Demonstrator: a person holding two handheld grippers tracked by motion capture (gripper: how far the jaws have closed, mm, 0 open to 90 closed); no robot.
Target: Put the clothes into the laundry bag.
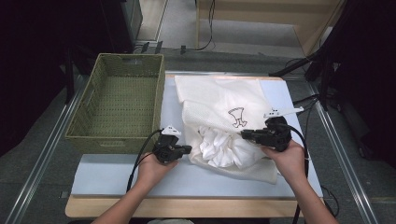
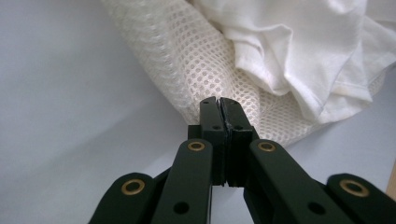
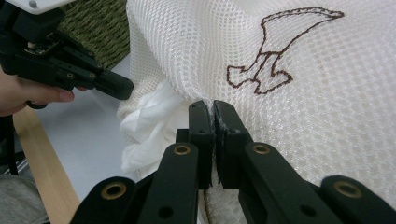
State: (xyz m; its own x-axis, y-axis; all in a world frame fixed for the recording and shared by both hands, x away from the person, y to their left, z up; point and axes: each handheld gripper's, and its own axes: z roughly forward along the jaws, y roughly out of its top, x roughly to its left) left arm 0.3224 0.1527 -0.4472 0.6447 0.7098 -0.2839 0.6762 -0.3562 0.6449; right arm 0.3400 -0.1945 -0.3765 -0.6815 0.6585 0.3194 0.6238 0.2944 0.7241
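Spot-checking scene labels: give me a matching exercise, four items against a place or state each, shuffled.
Things:
1. wicker basket
2. mesh laundry bag
3. white garment
4. left gripper

Places or states:
A. bunched up at the bag's open end
B. jaws shut on the bag's edge
C. green, at the table's left side
D. lying flat, with a brown outline figure stitched on it

Pairs: 1-C, 2-D, 3-A, 4-B
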